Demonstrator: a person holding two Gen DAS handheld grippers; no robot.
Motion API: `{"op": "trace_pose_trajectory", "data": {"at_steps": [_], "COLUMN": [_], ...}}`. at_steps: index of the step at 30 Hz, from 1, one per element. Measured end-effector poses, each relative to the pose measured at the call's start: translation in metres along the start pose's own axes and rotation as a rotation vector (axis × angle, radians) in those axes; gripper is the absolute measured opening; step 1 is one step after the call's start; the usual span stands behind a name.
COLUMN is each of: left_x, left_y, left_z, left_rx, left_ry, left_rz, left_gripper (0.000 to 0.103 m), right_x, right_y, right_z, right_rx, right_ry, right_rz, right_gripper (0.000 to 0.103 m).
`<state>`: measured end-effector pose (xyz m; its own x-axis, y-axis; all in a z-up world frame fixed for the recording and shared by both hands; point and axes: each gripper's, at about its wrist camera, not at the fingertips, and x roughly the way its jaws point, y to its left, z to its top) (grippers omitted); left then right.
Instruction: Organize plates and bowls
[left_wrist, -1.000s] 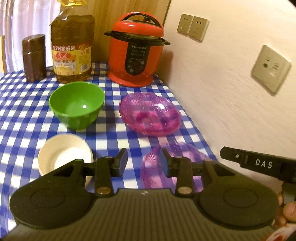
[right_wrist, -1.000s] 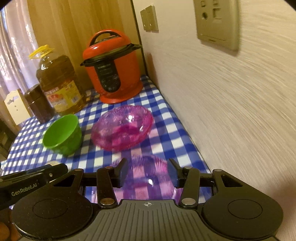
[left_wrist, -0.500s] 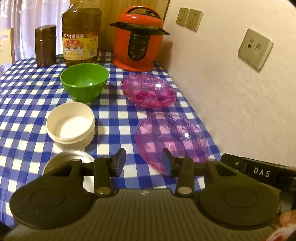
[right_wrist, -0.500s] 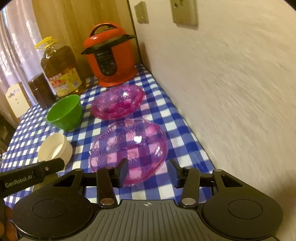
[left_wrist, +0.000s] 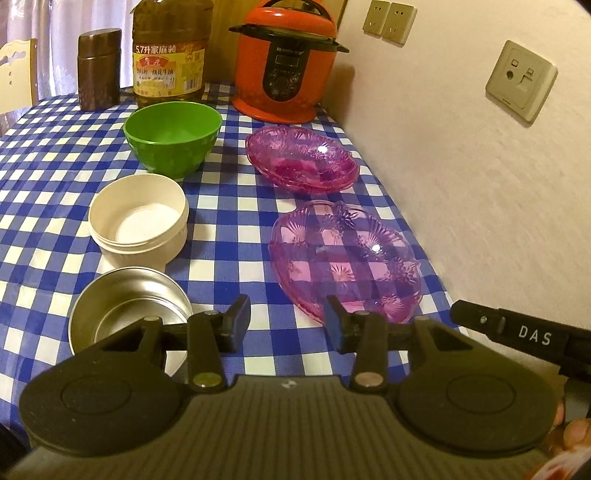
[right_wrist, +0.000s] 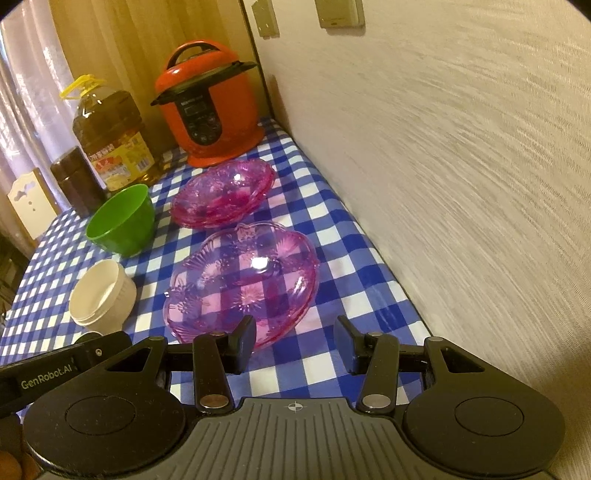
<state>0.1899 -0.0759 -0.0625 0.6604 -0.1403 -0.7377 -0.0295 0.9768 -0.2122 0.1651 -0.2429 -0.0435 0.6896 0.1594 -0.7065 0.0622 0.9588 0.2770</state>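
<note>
Hovering over a blue-checked tablecloth (left_wrist: 55, 155), the left gripper (left_wrist: 288, 325) and right gripper (right_wrist: 295, 343) both have their jaws apart, holding nothing; the left's have just been opening. The near pink glass plate (left_wrist: 347, 258) lies just ahead, the far pink plates (left_wrist: 303, 162) (apparently stacked) behind it. A green bowl (left_wrist: 173, 140), cream bowl (left_wrist: 138, 221) and steel bowl (left_wrist: 125, 302) line its left.

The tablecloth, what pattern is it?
Blue and white checks on the tablecloth, clearest in the left wrist view.
</note>
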Motion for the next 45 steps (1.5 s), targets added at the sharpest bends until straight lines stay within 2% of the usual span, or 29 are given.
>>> {"op": "trace_pose_trajectory", "data": {"at_steps": [13,25,35,45], "left_x": [0.021,0.055,0.079,0.095], "left_y": [-0.001,0.001,0.003,0.01], "left_z": [0.0,0.004,0.0,-0.002], "left_rx": [-0.038,-0.122,-0.143,-0.162], "left_ry": [0.021,0.011,-0.008,-0.003], "left_rz": [0.006,-0.007,0.011,0.014], "left_gripper": [0.04,0.04,0.038,0.02], "right_x": [0.018,0.032,0.064,0.083], "right_y": [-0.013,-0.03,-0.026,-0.029], "right_z": [-0.001,0.009,0.013,0.011], "right_rx": [0.031,0.127,0.135,0.144], "right_ry": [0.026,-0.057,-0.031,-0.013], "right_rz": [0.003,0.04,0.062,0.059], "right_gripper": [0.047,0.047,0.047,0.047]}}
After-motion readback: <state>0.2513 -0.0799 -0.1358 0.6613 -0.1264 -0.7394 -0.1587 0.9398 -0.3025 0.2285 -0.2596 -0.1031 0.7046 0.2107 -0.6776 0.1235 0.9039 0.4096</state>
